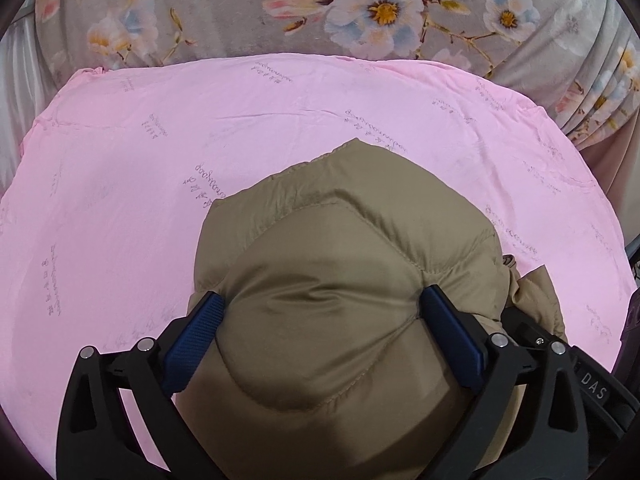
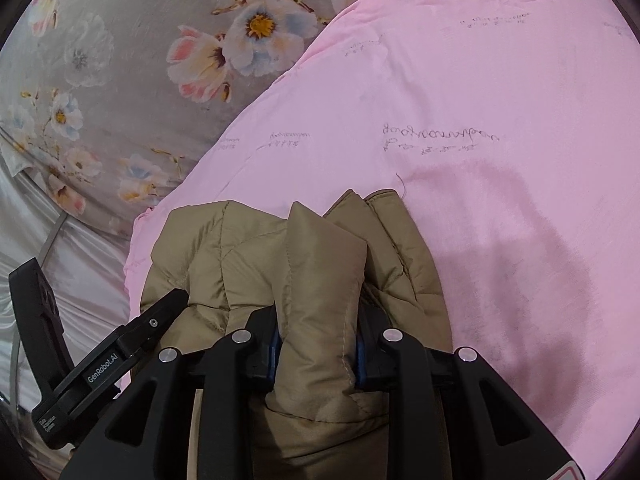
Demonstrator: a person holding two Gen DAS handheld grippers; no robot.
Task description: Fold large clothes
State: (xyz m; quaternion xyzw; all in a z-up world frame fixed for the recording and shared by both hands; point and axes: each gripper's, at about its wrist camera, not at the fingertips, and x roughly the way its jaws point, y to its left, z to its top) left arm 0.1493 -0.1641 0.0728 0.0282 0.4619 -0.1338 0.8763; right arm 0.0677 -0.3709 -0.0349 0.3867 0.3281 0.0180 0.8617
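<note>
A tan quilted puffer jacket (image 1: 340,264) is bunched over a pink sheet (image 1: 160,160). My left gripper (image 1: 322,302) has its blue pads (image 1: 196,330) wide apart, pressed against a thick puffy fold of the jacket that bulges between them. In the right wrist view the jacket (image 2: 248,256) lies in folds, and my right gripper (image 2: 316,344) is shut on a narrow fold that stands up between its fingers. The other gripper's black body (image 2: 100,364) touches the jacket at the left.
The pink sheet (image 2: 500,160) with faint script print covers the work surface. A grey floral bedspread (image 1: 280,12) lies beyond it and shows at the left in the right wrist view (image 2: 100,80). Pale satin fabric (image 2: 80,280) sits at the lower left.
</note>
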